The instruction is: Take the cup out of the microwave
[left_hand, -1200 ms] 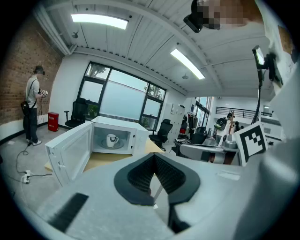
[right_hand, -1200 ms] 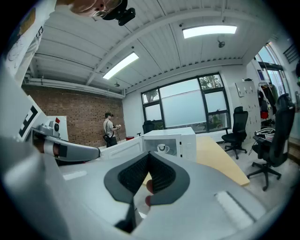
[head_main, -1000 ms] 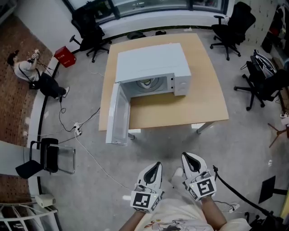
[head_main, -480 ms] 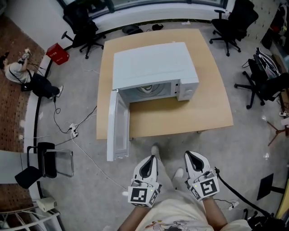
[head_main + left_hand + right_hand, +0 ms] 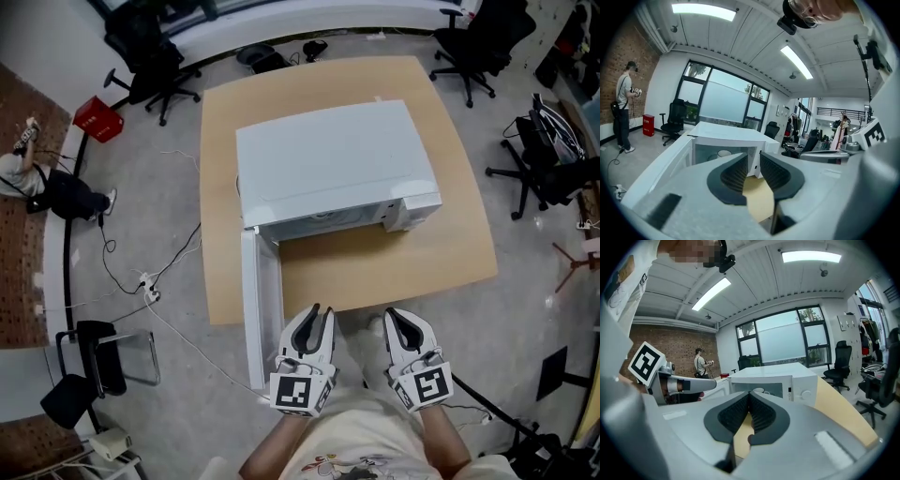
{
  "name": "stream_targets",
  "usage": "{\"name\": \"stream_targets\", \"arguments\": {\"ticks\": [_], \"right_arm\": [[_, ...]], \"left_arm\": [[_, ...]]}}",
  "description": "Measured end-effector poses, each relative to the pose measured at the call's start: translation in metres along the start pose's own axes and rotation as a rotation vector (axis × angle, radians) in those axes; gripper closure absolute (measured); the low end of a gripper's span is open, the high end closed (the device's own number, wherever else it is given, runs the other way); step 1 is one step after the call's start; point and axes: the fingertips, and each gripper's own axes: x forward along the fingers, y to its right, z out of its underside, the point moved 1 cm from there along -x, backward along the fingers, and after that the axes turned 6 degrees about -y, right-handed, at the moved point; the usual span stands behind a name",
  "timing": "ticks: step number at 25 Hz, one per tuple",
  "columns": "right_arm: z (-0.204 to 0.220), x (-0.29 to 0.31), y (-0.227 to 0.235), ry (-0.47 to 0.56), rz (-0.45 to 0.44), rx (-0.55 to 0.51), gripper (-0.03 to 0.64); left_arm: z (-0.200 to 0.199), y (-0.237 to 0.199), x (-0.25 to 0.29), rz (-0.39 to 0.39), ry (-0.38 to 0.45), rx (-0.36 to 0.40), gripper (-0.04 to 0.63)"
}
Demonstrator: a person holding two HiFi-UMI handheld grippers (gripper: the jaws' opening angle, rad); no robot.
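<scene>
A white microwave [image 5: 333,159] stands on a wooden table [image 5: 375,267], and its door [image 5: 262,309] hangs open toward me on the left. In the left gripper view a white cup [image 5: 724,153] shows inside the cavity; the cup [image 5: 758,390] also shows in the right gripper view. From the head view the cup is hidden. My left gripper [image 5: 314,315] hovers at the table's near edge beside the door; its jaws are opening, a narrow gap with nothing between them [image 5: 753,157]. My right gripper [image 5: 401,319] is level with it, shut and empty [image 5: 750,395].
Black office chairs [image 5: 473,47] ring the table at the back and right. A red box [image 5: 97,119] and a person [image 5: 42,183] are at the far left. Cables [image 5: 150,281] trail over the floor, and a folding chair [image 5: 94,361] stands at lower left.
Both grippers have moved forward from open floor to the table's near edge, so the microwave and its door are much closer. The left jaws have parted slightly.
</scene>
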Motion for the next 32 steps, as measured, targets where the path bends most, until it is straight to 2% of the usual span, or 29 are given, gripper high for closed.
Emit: {"name": "stream_targets", "arguments": {"ticks": [6,7,10,12,14,20,26,32], "right_arm": [[-0.01,0.027,0.009,-0.008,-0.031,-0.011,0.609],[-0.009,0.03,0.01,-0.012,-0.036,-0.014,0.609],[-0.01,0.038,0.015,-0.015,-0.052,-0.02,0.609],[-0.013,0.046,0.018,-0.007,-0.057,-0.016,0.609],[-0.016,0.054,0.021,0.006,-0.058,-0.006,0.609],[0.003,0.075,0.031,-0.056,-0.088,-0.012,0.609],[0.002,0.095,0.031,-0.016,-0.088,0.034,0.609],[0.013,0.099,0.034,-0.052,-0.086,0.054,0.609]], "left_arm": [[0.007,-0.013,0.025,-0.034,-0.027,-0.02,0.507],[0.01,-0.014,0.033,-0.036,-0.032,-0.011,0.48],[0.018,-0.023,0.063,-0.06,-0.033,0.025,0.305],[0.02,-0.036,0.087,-0.094,-0.023,0.038,0.228],[0.021,-0.052,0.11,-0.137,-0.008,0.05,0.208],[0.032,-0.101,0.187,-0.234,0.022,0.085,0.168],[0.042,-0.137,0.258,-0.254,-0.006,0.125,0.143],[0.046,-0.154,0.3,-0.265,-0.018,0.165,0.141]]}}
